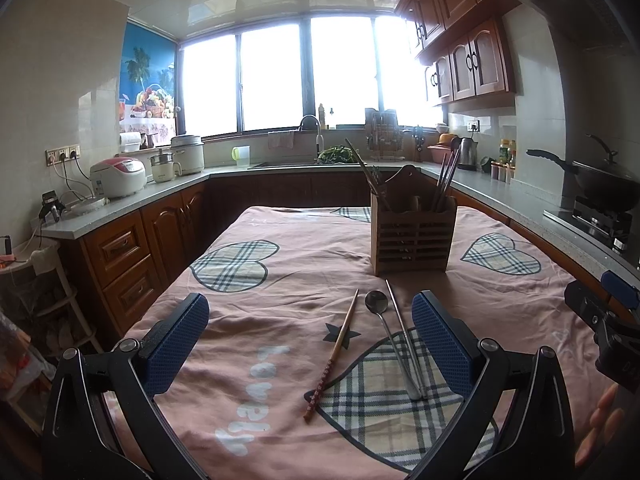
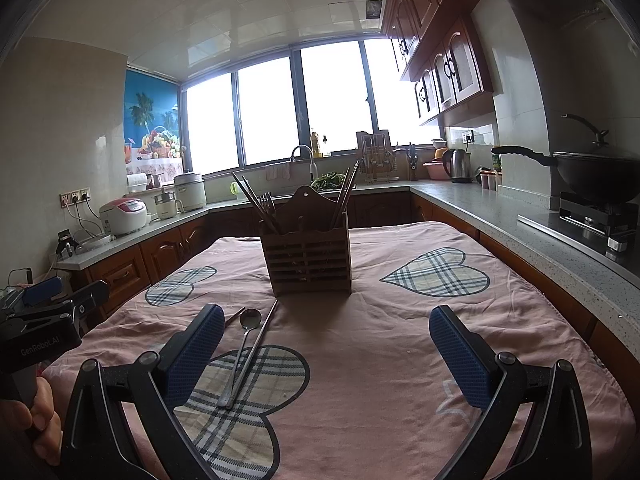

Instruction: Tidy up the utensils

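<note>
A wooden utensil holder stands on the pink cloth, with chopsticks and forks in it; it also shows in the right wrist view. In front of it lie a wooden chopstick, a metal spoon and a metal chopstick. My left gripper is open and empty, just before these three. In the right wrist view the spoon and metal chopstick lie by the left finger. My right gripper is open and empty, to the right of them.
The table wears a pink cloth with plaid hearts. Kitchen counters wrap around it, with rice cookers, a sink, a kettle and a wok on a stove at right.
</note>
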A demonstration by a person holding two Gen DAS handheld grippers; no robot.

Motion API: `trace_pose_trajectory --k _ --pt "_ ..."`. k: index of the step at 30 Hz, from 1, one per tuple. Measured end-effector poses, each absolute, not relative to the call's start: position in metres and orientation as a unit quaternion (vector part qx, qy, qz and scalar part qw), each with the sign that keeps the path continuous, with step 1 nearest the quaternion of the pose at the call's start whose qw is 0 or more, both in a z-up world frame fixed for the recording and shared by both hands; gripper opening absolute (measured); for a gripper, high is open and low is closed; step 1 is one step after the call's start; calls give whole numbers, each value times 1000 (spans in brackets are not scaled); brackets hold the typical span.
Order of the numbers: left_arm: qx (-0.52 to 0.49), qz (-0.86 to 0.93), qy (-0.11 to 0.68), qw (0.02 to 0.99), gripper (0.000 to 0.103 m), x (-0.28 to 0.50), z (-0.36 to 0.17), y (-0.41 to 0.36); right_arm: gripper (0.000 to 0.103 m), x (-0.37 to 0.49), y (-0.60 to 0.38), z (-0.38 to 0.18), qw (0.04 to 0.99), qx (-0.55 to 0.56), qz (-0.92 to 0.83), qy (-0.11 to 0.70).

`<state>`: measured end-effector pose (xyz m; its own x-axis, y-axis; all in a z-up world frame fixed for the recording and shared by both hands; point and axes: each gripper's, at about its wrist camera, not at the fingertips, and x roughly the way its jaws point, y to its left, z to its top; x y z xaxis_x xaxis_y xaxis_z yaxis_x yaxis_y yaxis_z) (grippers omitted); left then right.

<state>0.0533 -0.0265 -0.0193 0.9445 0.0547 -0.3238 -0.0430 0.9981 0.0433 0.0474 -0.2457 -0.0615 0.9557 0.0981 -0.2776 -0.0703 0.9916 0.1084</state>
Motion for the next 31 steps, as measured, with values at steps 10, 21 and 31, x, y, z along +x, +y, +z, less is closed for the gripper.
trace_pose_trajectory --k 10,21,31 --pt "16 19 164 986 103 56 -18 -26 103 48 -246 -61 988 49 44 143" --pt "13 4 169 985 103 62 -15 -28 103 61 -247 -63 985 47 46 157" --pt "14 -13 166 986 103 66 -11 -34 103 73 -246 -62 983 49 53 170"
